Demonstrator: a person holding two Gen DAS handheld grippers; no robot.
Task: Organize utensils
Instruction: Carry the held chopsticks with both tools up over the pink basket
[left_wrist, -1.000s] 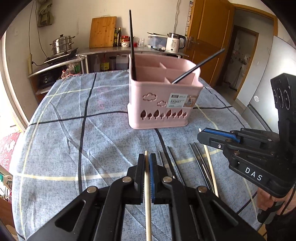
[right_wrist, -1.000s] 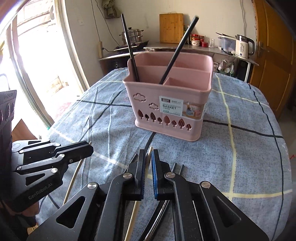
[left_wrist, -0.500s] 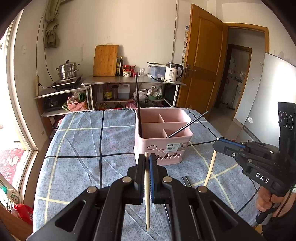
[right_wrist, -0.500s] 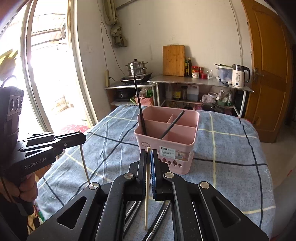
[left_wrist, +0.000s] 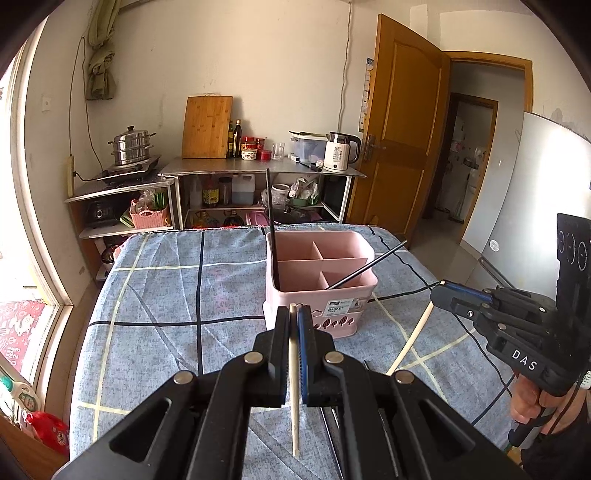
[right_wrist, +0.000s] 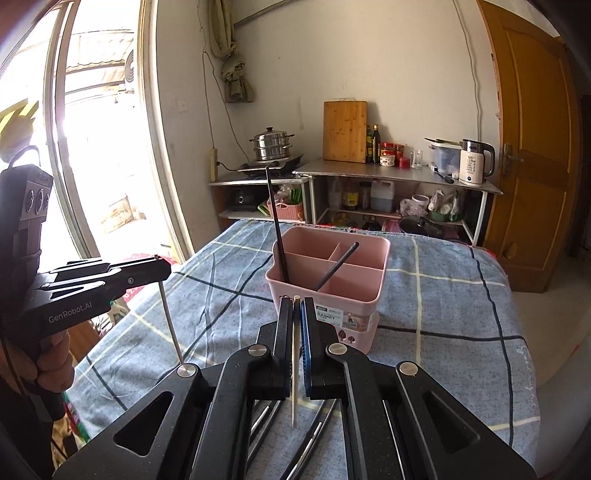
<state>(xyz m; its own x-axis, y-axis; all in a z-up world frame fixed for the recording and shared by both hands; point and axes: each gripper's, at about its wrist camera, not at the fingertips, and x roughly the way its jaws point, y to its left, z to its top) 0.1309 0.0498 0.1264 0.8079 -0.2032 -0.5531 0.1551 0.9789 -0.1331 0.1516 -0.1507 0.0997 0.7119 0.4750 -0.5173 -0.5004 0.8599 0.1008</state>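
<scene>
A pink divided basket (left_wrist: 354, 295) stands on the blue checked tablecloth, and it also shows in the right wrist view (right_wrist: 365, 306). Two black chopsticks (left_wrist: 271, 225) stand in it. My left gripper (left_wrist: 293, 314) is shut on a pale wooden chopstick (left_wrist: 294, 387), held upright above the table, short of the basket. My right gripper (right_wrist: 295, 306) is shut on a second pale chopstick (right_wrist: 295, 362), also raised. Each gripper shows in the other's view, the right one (left_wrist: 441, 291) and the left one (right_wrist: 162, 267), with its chopstick hanging down.
Several dark and metal chopsticks (right_wrist: 266, 417) lie on the cloth below my grippers. The table (left_wrist: 166, 295) ends at a window on the left. A steel shelf (left_wrist: 258, 170) with a kettle, a pot and bottles stands behind. A wooden door (left_wrist: 402, 122) is at right.
Both grippers have risen from the tabletop with their pale chopsticks and pulled back from the basket, which now looks smaller and farther away.
</scene>
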